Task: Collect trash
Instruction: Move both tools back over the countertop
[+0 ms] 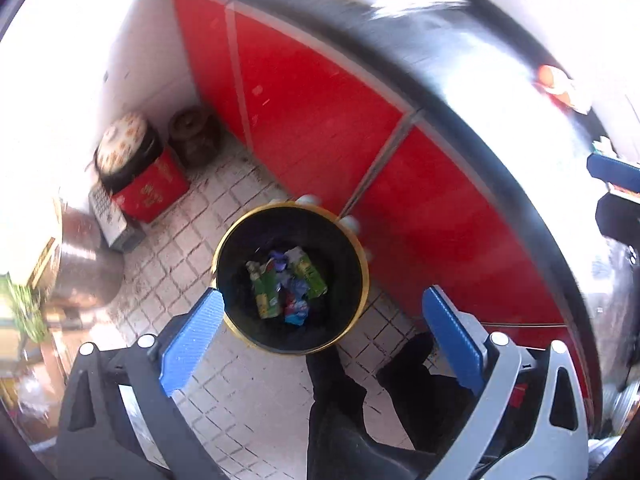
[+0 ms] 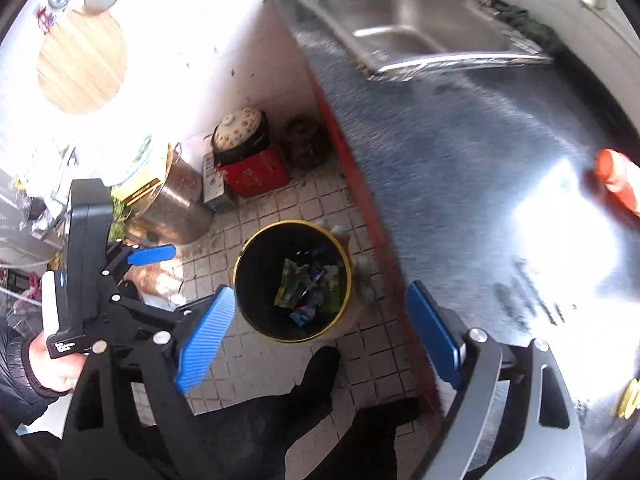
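Observation:
A black trash bin with a yellow rim (image 1: 224, 240) (image 2: 240, 256) stands on the tiled floor beside the red cabinet. Inside lie green cartons (image 1: 266, 288) (image 2: 290, 284) and crumpled blue and white wrappers (image 1: 296, 308) (image 2: 304, 314). My left gripper (image 1: 324, 296) hangs above the bin, open, with nothing between its blue pads (image 1: 192, 340). My right gripper (image 2: 320, 290) is also above the bin, open and empty. In the right wrist view a hand (image 2: 48, 364) holds the left tool's black handle (image 2: 84, 264) at the left.
Red cabinet doors (image 1: 320, 112) sit under a steel counter (image 2: 460, 152) with a sink (image 2: 416, 28) and an orange bottle (image 2: 618, 180). A red box (image 2: 256, 176) bearing a lidded pot, a steel pot (image 2: 176, 208) and a brown jar (image 1: 194, 136) crowd the corner. Dark shoes (image 2: 316, 376) stand near the bin.

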`<state>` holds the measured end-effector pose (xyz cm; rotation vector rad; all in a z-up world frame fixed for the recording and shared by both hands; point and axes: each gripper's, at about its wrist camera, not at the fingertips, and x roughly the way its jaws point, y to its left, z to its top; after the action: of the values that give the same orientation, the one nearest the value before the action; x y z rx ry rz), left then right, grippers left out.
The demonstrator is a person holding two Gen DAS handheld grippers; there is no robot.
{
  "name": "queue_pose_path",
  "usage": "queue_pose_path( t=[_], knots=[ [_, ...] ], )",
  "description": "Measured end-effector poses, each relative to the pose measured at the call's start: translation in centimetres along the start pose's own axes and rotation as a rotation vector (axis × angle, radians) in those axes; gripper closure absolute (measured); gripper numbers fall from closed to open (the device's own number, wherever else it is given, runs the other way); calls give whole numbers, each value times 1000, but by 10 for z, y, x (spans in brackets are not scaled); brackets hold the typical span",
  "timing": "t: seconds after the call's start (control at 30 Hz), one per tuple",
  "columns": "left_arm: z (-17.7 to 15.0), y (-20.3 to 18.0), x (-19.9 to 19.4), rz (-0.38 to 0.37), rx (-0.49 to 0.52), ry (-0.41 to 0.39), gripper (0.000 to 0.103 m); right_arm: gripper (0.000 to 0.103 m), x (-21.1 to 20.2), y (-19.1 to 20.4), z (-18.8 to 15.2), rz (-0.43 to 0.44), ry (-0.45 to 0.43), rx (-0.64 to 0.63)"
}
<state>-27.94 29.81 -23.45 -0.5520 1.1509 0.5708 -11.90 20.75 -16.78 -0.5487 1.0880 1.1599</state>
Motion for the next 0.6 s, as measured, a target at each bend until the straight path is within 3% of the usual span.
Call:
queue_pose_path(
  t=[0.1,0.2,0.33,0.47,0.6],
  knots=[
    [26,-56,-22,-13,125,-24,6,14,-59,-45,-13,-87,-85,92],
    [54,-124,-40,-78,259,-57,6,14,-113,-93,-34,-185,-148,195],
    [79,-226,-59,-131,439,-83,6,14,-174,-160,-77,-319,-204,369],
    [86,-314,-67,-195,535,-65,6,14,-222,-226,-130,-414,-229,536],
    [82,-371,-65,-238,568,-9,6,14,-263,-273,-184,-473,-255,667]
  ],
)
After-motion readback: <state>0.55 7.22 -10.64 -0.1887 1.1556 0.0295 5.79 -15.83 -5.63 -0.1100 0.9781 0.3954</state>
